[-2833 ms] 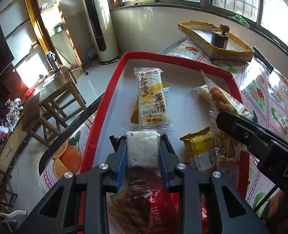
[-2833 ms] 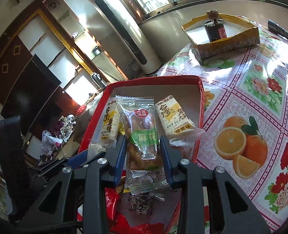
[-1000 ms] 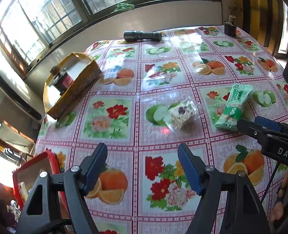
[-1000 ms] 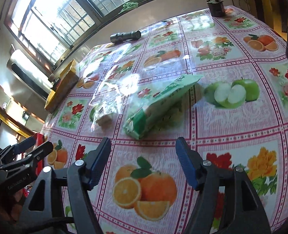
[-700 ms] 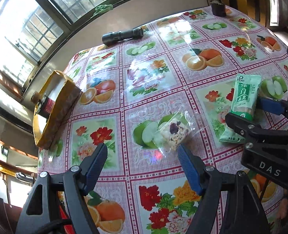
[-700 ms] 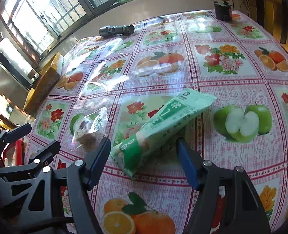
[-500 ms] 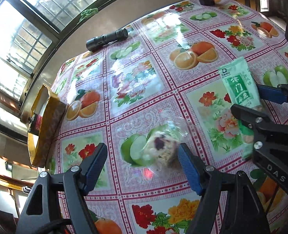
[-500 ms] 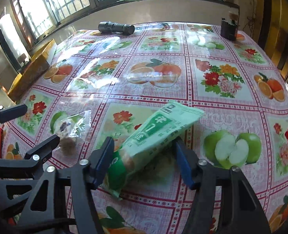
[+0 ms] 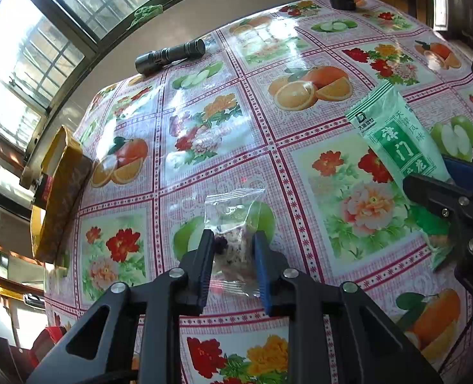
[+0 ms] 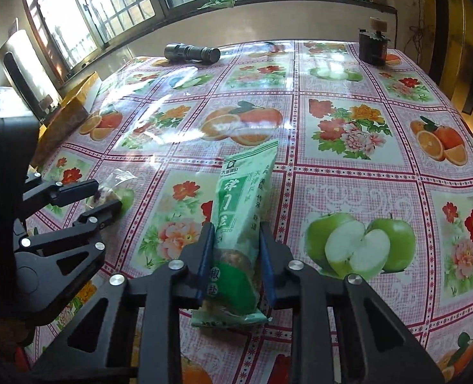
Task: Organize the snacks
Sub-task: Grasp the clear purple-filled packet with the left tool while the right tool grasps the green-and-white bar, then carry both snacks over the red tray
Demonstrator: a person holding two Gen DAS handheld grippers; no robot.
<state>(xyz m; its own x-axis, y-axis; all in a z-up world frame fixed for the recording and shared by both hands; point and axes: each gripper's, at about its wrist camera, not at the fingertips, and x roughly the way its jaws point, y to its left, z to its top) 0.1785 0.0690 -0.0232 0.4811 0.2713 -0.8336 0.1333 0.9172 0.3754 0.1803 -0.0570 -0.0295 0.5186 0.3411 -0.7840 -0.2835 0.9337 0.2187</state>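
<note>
1. Left gripper has just been closing, and its two blue-lined fingers now pinch a clear-wrapped snack from both sides; the snack lies on the table.
2. Right gripper has also just been closing, and it squeezes the near end of a green snack packet, whose far end points away toward the windows.
3. Both snacks sit on the flowered, fruit-printed tablecloth, the clear one on a green apple print and the green one beside a printed pair of apples.
4. From the left wrist view, the green packet lies off to the right of the clear snack, well apart from it, with the right gripper's black fingers over its near end.
5. From the right wrist view, the left gripper shows at the left edge, clamped on the clear snack.
6. A black flashlight lies near the far edge of the table, below the windows.
7. A yellow cardboard box stands at the left edge of the table, and a small dark jar stands at the far right corner.
8. A red tray's corner peeks in at the lower left of the left wrist view.
</note>
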